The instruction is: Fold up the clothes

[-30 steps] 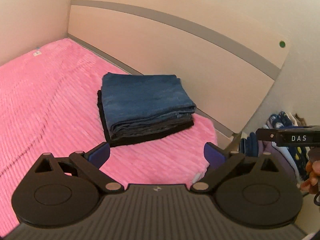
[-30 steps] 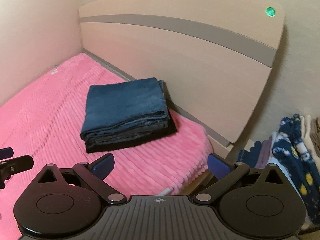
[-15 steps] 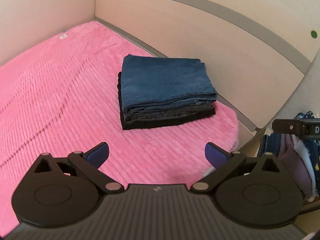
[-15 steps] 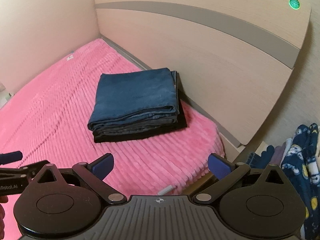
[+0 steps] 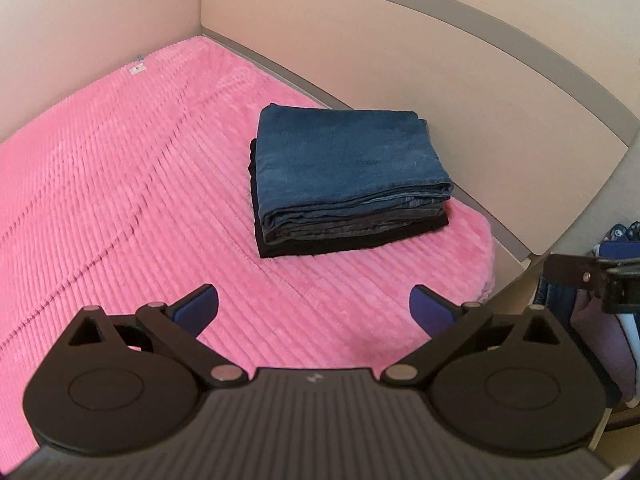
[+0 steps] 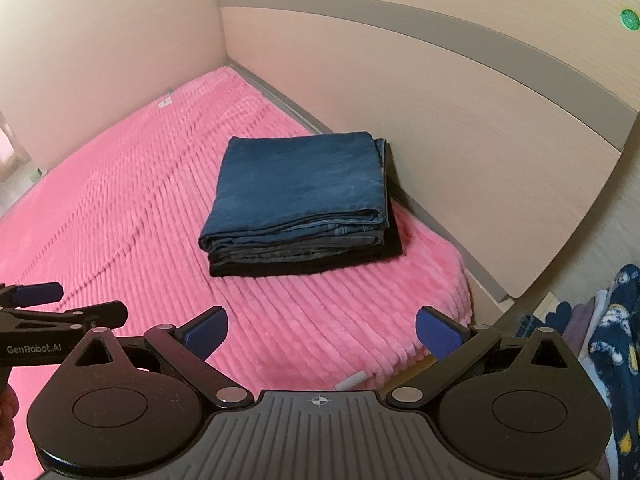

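A neat stack of folded clothes (image 5: pixel 344 176) (image 6: pixel 300 204) lies on the pink ribbed bedspread (image 5: pixel 120 200) (image 6: pixel 120 208) near the headboard: blue jeans on top, grey denim under them, a black garment at the bottom. My left gripper (image 5: pixel 314 308) hovers open above the bedspread, short of the stack, holding nothing. My right gripper (image 6: pixel 320 330) is open too, over the bed's near corner, empty. The right gripper's arm shows at the right edge of the left wrist view, and the left gripper's fingers (image 6: pixel 40 294) show at the left of the right wrist view.
A beige headboard (image 5: pixel 400 60) (image 6: pixel 440 100) with a grey stripe stands behind the stack, walls on the far side. Unfolded clothes (image 6: pixel 612 340) (image 5: pixel 616 240), dark blue with a print among them, hang or pile off the bed's right corner.
Both views have swung to the left and tilted down, so the stack now sits further right and more of the bedspread shows. Both grippers stay open and empty.
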`<state>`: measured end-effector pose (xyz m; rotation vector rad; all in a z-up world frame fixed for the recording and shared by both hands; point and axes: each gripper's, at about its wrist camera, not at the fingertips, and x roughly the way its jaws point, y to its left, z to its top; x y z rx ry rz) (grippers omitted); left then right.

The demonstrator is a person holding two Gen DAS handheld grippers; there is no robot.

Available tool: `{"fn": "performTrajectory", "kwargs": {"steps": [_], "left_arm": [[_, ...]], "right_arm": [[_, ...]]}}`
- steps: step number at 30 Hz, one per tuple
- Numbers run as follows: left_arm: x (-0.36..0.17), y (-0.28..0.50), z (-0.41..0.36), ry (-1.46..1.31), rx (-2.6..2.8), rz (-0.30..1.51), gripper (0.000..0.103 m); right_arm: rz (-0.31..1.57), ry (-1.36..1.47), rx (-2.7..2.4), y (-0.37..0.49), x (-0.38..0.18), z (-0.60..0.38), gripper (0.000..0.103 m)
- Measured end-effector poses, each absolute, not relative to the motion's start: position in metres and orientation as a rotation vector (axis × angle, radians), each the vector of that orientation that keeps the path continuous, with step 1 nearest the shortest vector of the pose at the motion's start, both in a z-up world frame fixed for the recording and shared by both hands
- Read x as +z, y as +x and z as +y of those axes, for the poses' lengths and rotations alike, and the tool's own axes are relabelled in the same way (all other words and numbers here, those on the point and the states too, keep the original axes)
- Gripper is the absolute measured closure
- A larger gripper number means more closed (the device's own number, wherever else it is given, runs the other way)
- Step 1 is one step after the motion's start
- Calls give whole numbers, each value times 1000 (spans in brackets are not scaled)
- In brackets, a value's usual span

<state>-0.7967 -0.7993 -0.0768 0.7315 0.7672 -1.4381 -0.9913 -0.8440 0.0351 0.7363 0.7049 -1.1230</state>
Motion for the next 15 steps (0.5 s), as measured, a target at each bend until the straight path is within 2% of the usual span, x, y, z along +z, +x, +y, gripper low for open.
{"fn": "performTrajectory", "kwargs": {"steps": [15], "left_arm": [[-88, -807, -803, 737, -1429, 824, 3]], "right_arm": [[712, 723, -1120, -990, 33, -853, 1]]}}
